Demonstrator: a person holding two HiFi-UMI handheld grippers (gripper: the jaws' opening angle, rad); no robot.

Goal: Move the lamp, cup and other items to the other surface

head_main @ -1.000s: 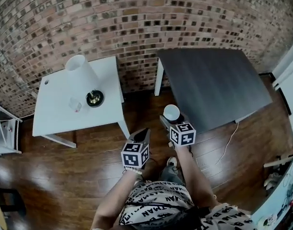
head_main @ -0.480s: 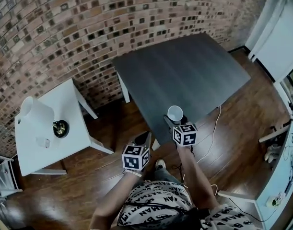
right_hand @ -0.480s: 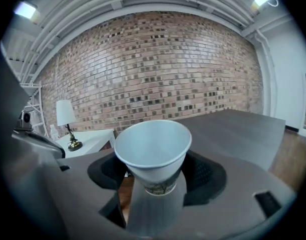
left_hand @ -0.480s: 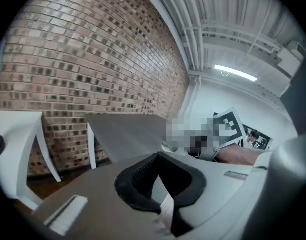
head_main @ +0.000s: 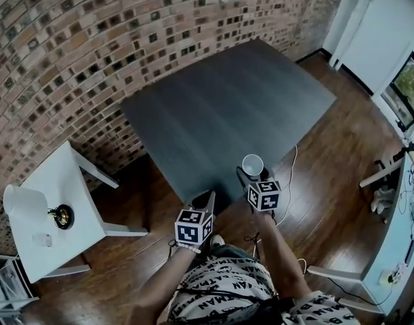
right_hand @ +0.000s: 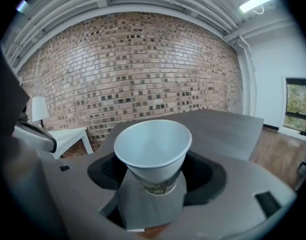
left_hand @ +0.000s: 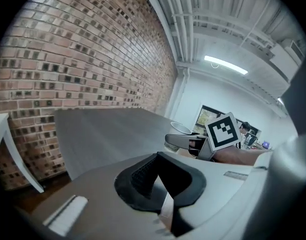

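White paper cup: upright, grasped low on its wall by right gripper. Dark grey rectangular table ahead of and below the fingers, near edge roughly under them. Small white table with white-shaded lamp well off to their left. Suggest: go further in from the edge, rim level, lower till base touches, then release; thin wall, no extra squeeze. Left gripper clenched, empty.
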